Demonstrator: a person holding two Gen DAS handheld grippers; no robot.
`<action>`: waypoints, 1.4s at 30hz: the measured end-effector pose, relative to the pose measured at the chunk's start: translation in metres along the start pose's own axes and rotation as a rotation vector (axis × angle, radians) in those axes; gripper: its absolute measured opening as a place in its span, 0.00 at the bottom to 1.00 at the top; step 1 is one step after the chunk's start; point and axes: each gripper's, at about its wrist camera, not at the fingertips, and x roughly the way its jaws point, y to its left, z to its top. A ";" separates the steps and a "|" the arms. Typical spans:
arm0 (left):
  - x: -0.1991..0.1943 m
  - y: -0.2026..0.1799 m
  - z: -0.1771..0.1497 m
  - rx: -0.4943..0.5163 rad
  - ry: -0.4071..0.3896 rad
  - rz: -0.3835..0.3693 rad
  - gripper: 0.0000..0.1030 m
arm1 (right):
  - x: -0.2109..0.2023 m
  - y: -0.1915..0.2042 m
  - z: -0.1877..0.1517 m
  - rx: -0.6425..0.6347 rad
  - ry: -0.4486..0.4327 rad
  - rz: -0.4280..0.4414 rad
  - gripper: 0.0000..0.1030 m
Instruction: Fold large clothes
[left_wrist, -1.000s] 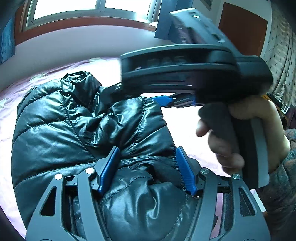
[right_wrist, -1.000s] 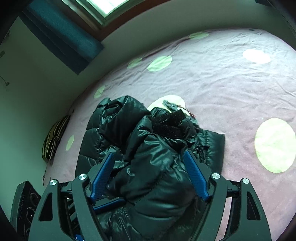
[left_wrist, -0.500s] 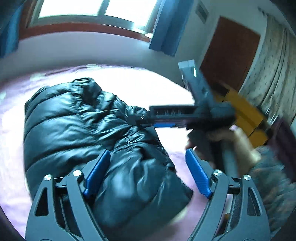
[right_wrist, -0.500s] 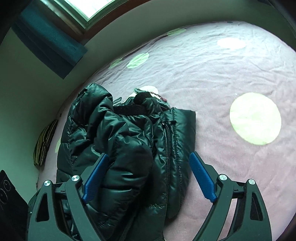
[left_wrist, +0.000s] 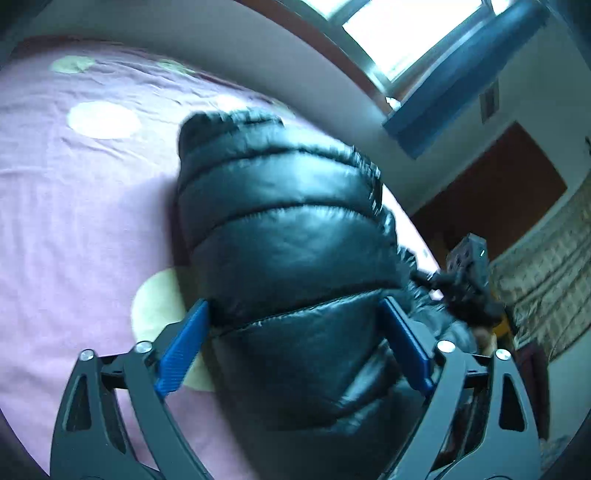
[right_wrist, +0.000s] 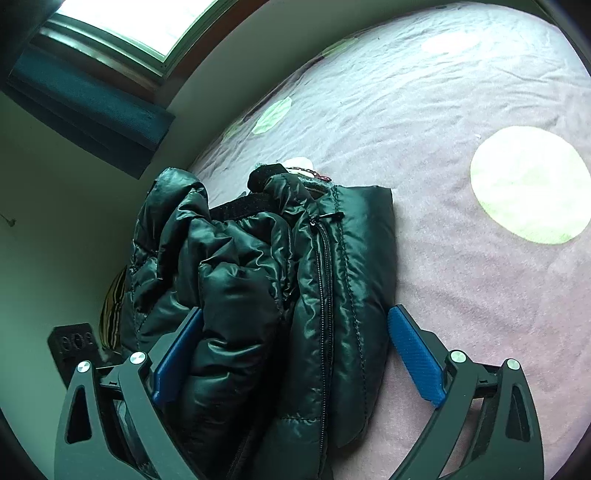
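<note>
Both hand-held grippers stand released, blue pads spread wide with nothing clamped. Left hand-held gripper (left_wrist: 293, 345) fills the bottom of its view, and the black puffer jacket (left_wrist: 291, 254) bulges up between the pads, which flank it at either side; whether they touch the fabric I cannot tell. From this view the jacket is a quilted mound in the centre of the frame, lying on the pink bed sheet (left_wrist: 74, 206) with pale round spots. At the right edge, slightly blurred, the other hand-held gripper (left_wrist: 469, 284) shows beside the jacket.

Right hand-held gripper (right_wrist: 295, 350) sits at the bottom of its view. Its left pad lies against a rumpled fold of the jacket (right_wrist: 266, 280); its right pad is clear of the cloth, over bare sheet (right_wrist: 461, 184). Here the jacket lies folded in the lower left of the frame, its zipper (right_wrist: 325, 288) running lengthwise. A window (right_wrist: 125, 26) occupies the upper left corner.
</note>
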 end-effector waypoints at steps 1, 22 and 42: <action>0.004 -0.001 0.000 0.011 -0.002 -0.006 0.97 | 0.002 -0.001 0.001 0.011 0.004 0.014 0.95; 0.012 -0.012 0.005 0.006 0.017 0.011 0.97 | 0.034 0.016 0.005 -0.028 0.063 0.131 0.94; -0.011 0.037 0.032 -0.058 -0.041 0.087 0.97 | 0.059 0.032 0.010 -0.072 0.107 0.170 0.94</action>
